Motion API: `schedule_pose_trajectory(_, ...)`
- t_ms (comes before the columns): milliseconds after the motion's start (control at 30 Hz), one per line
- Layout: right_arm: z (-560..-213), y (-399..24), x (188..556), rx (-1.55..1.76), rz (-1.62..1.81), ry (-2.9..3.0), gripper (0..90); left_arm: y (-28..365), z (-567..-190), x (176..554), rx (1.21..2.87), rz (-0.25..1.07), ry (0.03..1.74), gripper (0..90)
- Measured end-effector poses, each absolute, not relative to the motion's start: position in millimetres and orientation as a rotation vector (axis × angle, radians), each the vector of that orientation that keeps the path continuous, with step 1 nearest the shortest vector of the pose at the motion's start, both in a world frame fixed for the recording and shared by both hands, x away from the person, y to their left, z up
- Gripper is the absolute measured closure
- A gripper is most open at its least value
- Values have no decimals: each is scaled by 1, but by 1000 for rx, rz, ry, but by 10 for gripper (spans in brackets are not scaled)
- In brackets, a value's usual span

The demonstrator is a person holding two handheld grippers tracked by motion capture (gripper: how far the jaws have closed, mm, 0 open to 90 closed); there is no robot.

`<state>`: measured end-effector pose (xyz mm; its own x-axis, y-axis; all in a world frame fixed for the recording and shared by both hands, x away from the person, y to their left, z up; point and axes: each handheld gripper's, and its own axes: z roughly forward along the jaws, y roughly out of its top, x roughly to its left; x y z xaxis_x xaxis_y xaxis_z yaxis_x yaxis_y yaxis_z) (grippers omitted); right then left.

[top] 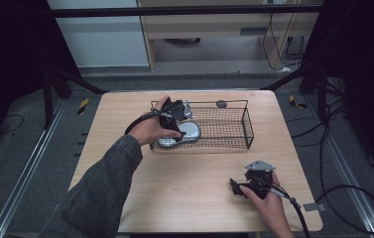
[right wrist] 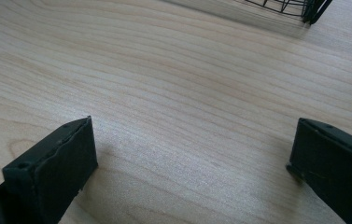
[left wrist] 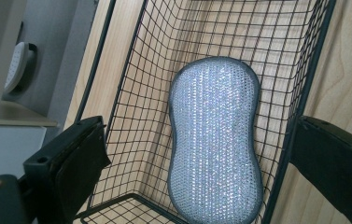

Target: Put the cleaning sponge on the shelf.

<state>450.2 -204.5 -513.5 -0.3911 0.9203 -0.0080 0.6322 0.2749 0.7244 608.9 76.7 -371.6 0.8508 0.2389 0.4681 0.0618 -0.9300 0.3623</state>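
Lying flat at the left end of the wire basket (left wrist: pixel 131 93), the silvery scouring pad (left wrist: pixel 215 140) looks light, soft and squashy; pinch its narrow waist. Left gripper (left wrist: pixel 197 154) hovers wide open above it; right gripper (right wrist: pixel 192 158) gapes empty over the surface (right wrist: pixel 173 84).

Dim room, bright tabletop, soft shadows.

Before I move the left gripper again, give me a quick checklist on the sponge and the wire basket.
1. Left gripper jaws open: ok.
2. Silver scrub sponge lying on the floor of the wire basket: ok.
3. Sponge free of the jaws: ok, it lies apart between them.
4. One jaw outside the basket wall, so closing may catch wire: not ok.
5. Right gripper open, over bare table: ok.
6. Basket steady on the table: cannot tell.
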Motion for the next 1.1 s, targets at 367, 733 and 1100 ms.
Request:
schedule_pose_trajectory(367,-514,-204,450,1399,903,2121,7,76,-371,602,2685,744,221,32)
schedule_pose_trajectory(733,-514,-204,450,1402,903,2120,7,76,-371,594,2662,743,231,29)
schedule_pose_trajectory(1100,-513,-204,449,1409,902,2117,7,79,-371,580,2599,718,274,30)
